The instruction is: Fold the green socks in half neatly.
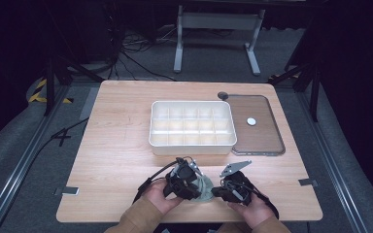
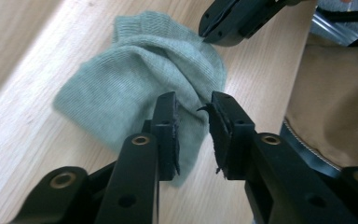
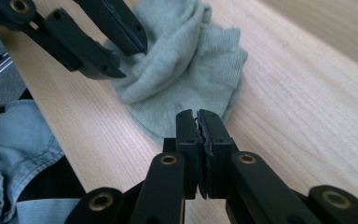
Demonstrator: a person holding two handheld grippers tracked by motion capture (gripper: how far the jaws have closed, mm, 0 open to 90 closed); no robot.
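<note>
Sock: pale grey-green knitted cotton sock point(image 2: 140, 79), rumpled into folds, lying on the light wooden table point(image 1: 121, 145) at its near edge, between the two hands and well short of the white plastic divided tray point(image 1: 192, 127).
Left gripper: black two-jaw left gripper point(image 2: 193, 133) hovers over the sock's near end; its jaws stand apart with a clear gap, knit showing between them, the pads not pressing on it.
Right gripper: black two-jaw right gripper point(image 3: 199, 135) has its jaws together at the sock's edge; a sliver of fabric seems pinched at the tips (hard to be sure from its own view, but the left gripper view shows those tips right on the cloth).
Step in hand: likely straightening or folding the sock.
Risk, thin pinch: a hold on so little knit could slip free if the right hand pulls.
Risk, left bite: closing now may gather several folds at once and bunch the sock further.
Risk, edge: a drag toward the person could take it off the table.
</note>
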